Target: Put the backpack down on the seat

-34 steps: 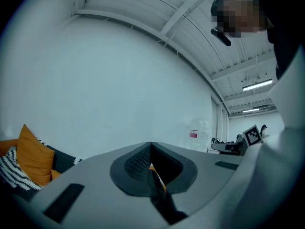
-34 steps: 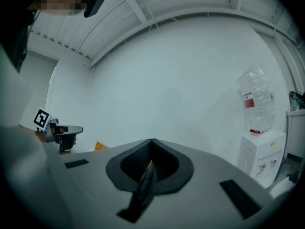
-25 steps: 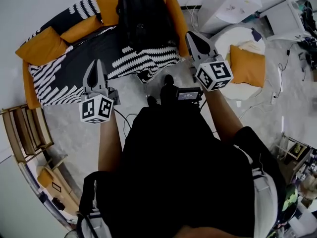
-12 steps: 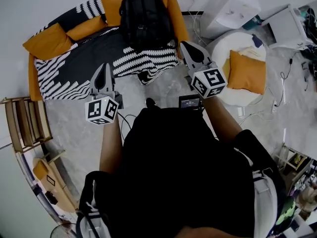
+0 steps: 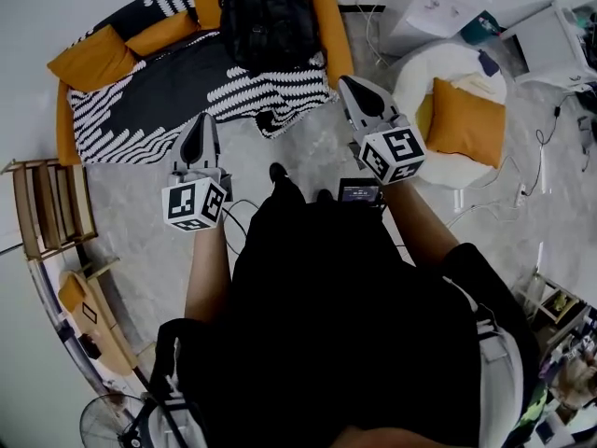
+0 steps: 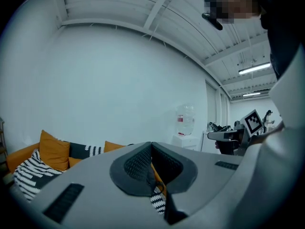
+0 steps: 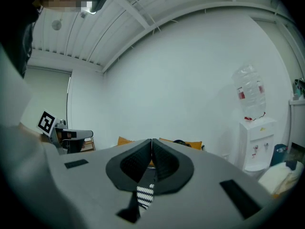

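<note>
Sitting on sofa [image 5: 333, 28]: backpack [image 5: 269, 19]; whole frm head view

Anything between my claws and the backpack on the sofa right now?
Nothing visible. The backpack sits on the blanket covering the sofa; only bare floor and blanket edge separate it from the left claw and the right claw.

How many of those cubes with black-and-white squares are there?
2. One marker cube is on the left gripper; the other is on the right gripper. None looks hidden.
</note>
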The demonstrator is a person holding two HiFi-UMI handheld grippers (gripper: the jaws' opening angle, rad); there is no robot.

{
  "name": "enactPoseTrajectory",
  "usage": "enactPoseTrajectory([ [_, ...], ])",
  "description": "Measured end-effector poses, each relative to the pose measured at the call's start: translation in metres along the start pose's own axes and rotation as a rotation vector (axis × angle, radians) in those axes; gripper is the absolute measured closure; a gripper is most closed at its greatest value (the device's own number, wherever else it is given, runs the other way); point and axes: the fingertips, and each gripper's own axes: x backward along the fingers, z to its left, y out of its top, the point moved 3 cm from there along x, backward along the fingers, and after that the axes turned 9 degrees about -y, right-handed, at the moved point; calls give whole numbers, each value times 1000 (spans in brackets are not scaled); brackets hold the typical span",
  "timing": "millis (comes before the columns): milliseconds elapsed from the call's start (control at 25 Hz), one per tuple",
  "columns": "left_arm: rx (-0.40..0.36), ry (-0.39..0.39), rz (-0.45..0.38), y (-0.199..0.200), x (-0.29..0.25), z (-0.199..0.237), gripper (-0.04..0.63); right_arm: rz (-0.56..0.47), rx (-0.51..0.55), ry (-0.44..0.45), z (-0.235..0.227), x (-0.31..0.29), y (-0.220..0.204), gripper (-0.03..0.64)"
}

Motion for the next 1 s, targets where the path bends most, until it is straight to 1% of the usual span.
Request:
enactPoseTrajectory([
  [280, 6, -2, 58, -20, 25, -43, 580, 11, -69, 5, -13, 43, -22, 586],
  [400, 8, 7, 80, -28, 38, -53, 580, 15, -73, 11, -11, 57, -32, 586],
  [560, 8, 21, 84, -33, 50, -61, 580, 20, -73, 10, -5, 69, -43, 586],
  [720, 1, 43, 66, -34, 62, -55, 580, 15, -35, -11, 11, 73, -47, 586],
  [840, 6, 57, 35, -33, 65, -43, 580, 5, -19, -31, 20, 70, -43, 586],
  [1000, 14, 42, 9, -30, 57, -29, 580, -5, 11, -70, 21, 67, -31, 586],
])
